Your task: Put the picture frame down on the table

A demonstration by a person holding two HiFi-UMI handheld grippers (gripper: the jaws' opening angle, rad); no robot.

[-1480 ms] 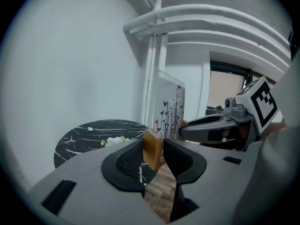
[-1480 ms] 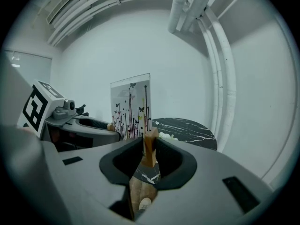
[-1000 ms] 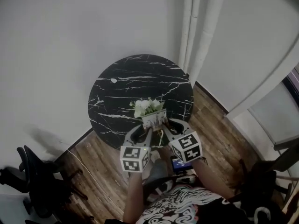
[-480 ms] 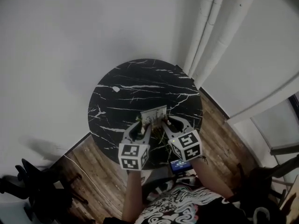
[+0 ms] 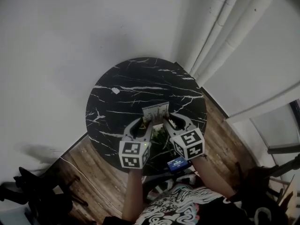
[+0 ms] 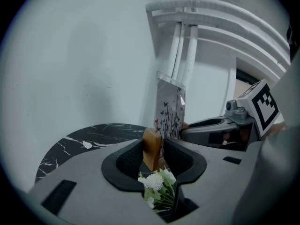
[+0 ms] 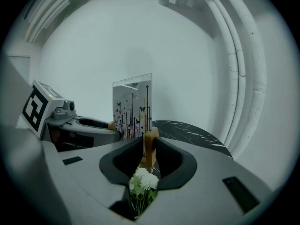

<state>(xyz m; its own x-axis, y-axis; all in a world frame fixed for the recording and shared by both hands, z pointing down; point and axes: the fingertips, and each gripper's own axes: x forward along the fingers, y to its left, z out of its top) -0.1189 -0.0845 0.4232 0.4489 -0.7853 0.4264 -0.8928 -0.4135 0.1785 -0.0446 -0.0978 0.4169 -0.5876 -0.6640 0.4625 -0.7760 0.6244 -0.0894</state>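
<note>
So the picture frame (image 5: 155, 111) is upright over the round black marble table (image 5: 131, 83), pretty much at the middle, maybe a hair toward 5 o'clock. It's pinched from both sides. The left gripper (image 5: 145, 122) comes in from about 7 o'clock of the frame and the right gripper (image 5: 168, 121) from about 5 o'clock.

In the left gripper view, the left gripper (image 6: 153, 149) has its jaws clenched on a wooden piece (image 6: 152, 149) at the frame's edge. The clear panel of the frame (image 6: 169, 111), printed with butterflies and stems, rises just behind it. The right gripper (image 6: 211, 128) is touching the frame from 3 o'clock. Some white flowers (image 6: 157, 182) show right below the wood, closest to the camera.

It's the same deal in the right gripper view. The right gripper (image 7: 150, 146) has its jaws squeezed on the wooden piece (image 7: 150, 144), and the frame (image 7: 132, 107) stands straight up beyond it. The white flowers (image 7: 143, 182) sit underneath, the left gripper (image 7: 89, 125) is over at 9 o'clock, and a slice of the table (image 7: 192, 130) shows at 3 o'clock.

I honestly can't tell if the bottom of the frame is touching the tabletop, because the grippers cover it.

Around it there's a wood floor (image 5: 93, 172) and white pipes (image 5: 225, 22) up at 1 o'clock.
</note>
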